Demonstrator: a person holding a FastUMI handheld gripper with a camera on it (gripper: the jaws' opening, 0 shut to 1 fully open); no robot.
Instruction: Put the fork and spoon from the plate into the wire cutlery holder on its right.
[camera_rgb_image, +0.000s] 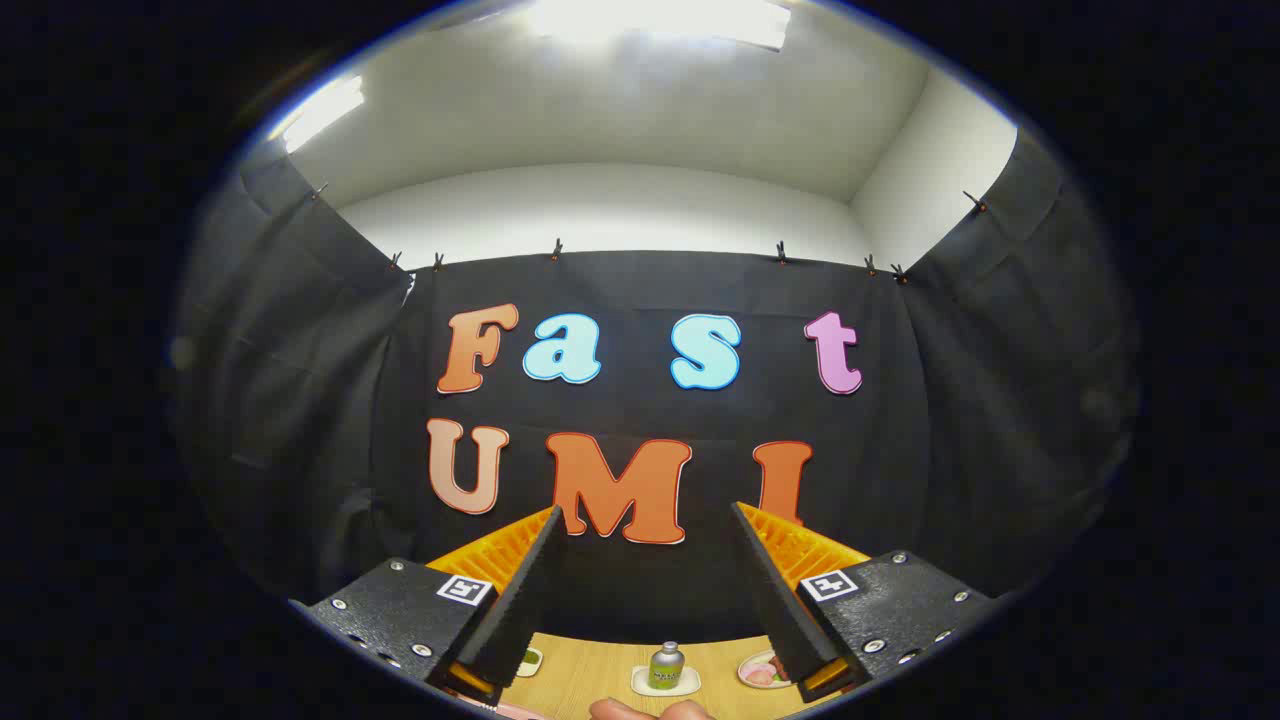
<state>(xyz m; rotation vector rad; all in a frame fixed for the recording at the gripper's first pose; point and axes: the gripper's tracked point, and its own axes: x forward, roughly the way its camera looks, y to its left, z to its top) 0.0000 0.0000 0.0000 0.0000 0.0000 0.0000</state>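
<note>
I see my tool (648, 520) held high and pointed at the black cloth wall (330, 400) of the booth, with the white ceiling (620, 110) and its lights above. The two fingers (520, 590) stand wide apart and there is nothing between them; the tool holds nothing. Low between the fingers I see a strip of the wooden worktop (600, 670). On it, between the fingers and a little ahead, a small green bottle (666, 666) stands upright on a white coaster (665, 685). Just beside the right finger there is a small dish (760, 672) with something pink on it, partly hidden by the finger. Beside the left finger a small white and green thing (530, 660) shows; I cannot tell what it is. At the near edge, below the bottle, part of a hand (650, 710) shows. The fork, spoon, plate and holder I cannot place from here.
</note>
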